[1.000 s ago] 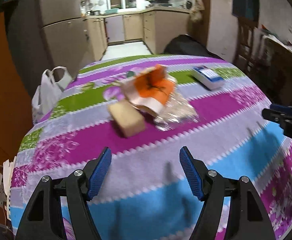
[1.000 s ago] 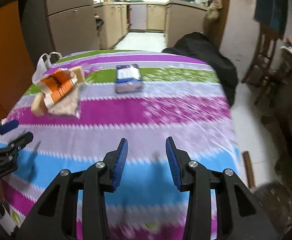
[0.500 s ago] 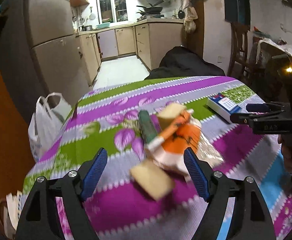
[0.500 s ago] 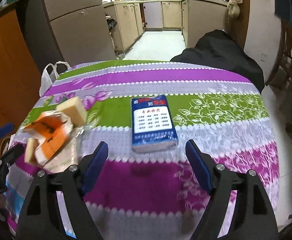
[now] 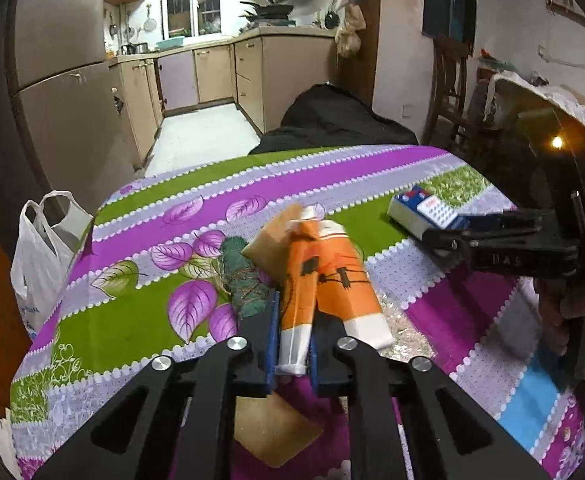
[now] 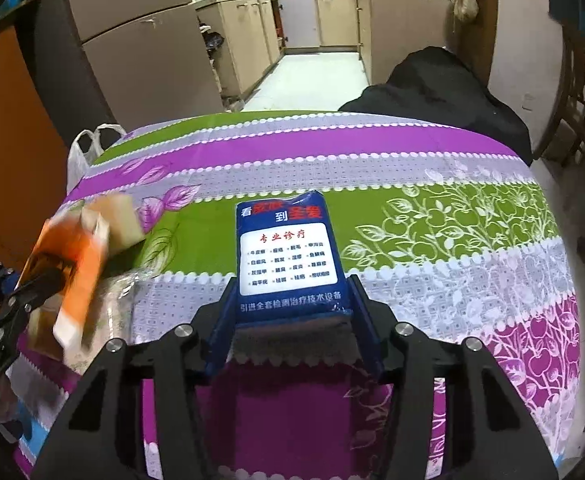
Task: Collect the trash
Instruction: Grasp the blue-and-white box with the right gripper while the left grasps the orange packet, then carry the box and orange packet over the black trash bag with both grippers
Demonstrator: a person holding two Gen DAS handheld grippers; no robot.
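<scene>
Orange wrapper (image 5: pixel 304 280) now pinched by left gripper (image 5: pixel 291 354), jaws just closed; right gripper (image 6: pixel 292 312) closing around blue tissue pack (image 6: pixel 288 252) mid-table. Both ready to lift.

Striped purple, green and grey printed cloth (image 6: pixel 432 216) over the surface: matt, woven look, raised white dotted trim. Blue soft-pack of tissues (image 6: pixel 288 252): glossy plastic film, slightly wrinkled. Orange-and-white crumpled paper carton (image 5: pixel 332 276): smooth, dull sheen. Clear crinkled plastic wrapper (image 5: pixel 402 328): shiny. White thin plastic carrier bag (image 5: pixel 40 256): soft, semi-gloss. Left tool (image 5: pixel 291 344): matt black plastic, ribbed blue pads, bright metal screws.
</scene>
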